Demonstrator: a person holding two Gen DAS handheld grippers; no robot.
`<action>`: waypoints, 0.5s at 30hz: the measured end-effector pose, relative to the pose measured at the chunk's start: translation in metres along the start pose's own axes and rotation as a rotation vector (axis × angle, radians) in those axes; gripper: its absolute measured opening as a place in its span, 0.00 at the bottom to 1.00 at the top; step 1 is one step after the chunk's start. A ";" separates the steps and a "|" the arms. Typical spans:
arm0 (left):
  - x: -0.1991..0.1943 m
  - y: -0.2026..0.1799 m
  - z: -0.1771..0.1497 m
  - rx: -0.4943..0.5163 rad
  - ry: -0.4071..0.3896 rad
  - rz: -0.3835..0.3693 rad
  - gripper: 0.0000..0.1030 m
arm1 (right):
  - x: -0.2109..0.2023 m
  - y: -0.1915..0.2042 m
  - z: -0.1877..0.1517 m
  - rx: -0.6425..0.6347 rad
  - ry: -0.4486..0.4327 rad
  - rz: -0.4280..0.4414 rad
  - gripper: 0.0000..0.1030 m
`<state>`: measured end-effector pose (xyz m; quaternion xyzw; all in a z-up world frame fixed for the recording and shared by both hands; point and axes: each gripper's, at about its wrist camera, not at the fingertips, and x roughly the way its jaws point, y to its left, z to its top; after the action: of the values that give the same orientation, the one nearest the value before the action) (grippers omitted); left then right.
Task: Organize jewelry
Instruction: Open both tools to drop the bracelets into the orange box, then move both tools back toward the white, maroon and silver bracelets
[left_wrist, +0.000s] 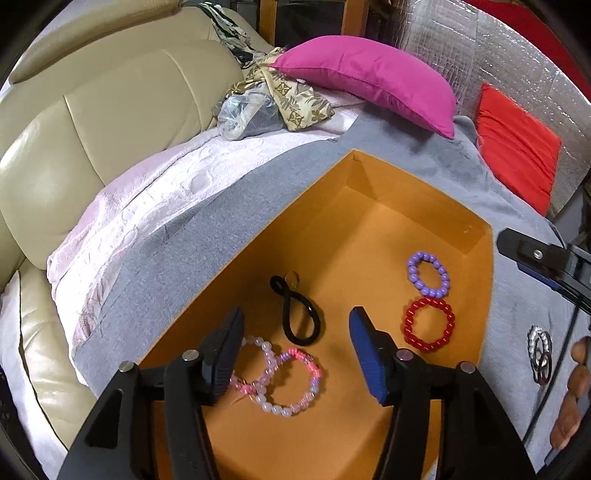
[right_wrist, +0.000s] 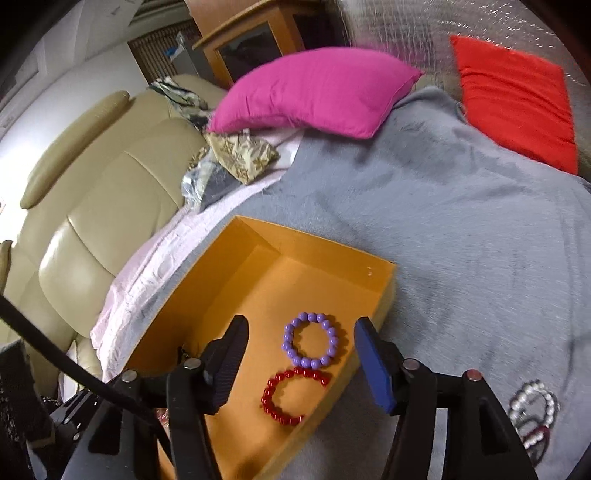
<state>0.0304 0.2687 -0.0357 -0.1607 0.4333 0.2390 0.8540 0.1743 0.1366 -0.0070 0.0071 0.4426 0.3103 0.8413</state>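
Four pieces already inside the shallow orange cardboard box (left_wrist: 369, 206) — white pearl bracelet (right_wrist: 533, 413) left outside on grey blanket (right_wrist: 461, 221), both claws spread, empty.

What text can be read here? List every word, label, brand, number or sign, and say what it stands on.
None: no view shows readable text.
Orange box: plain walls, no print.
Left gripper and right gripper: no visible marking.
Patterned cloth: leaf and square motifs only, no letters.
Pink cushion and red cushion: plain fabric.
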 end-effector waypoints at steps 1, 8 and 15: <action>-0.002 -0.001 -0.002 0.002 0.001 -0.002 0.59 | -0.006 -0.001 -0.003 0.000 -0.003 0.000 0.63; -0.021 -0.014 -0.009 0.019 -0.010 -0.010 0.59 | -0.042 -0.005 -0.026 -0.007 -0.029 0.000 0.65; -0.040 -0.035 -0.023 0.066 -0.031 -0.030 0.60 | -0.077 -0.024 -0.053 0.005 -0.049 -0.030 0.68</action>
<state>0.0137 0.2178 -0.0133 -0.1352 0.4254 0.2143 0.8688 0.1148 0.0626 0.0103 0.0102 0.4228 0.2960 0.8565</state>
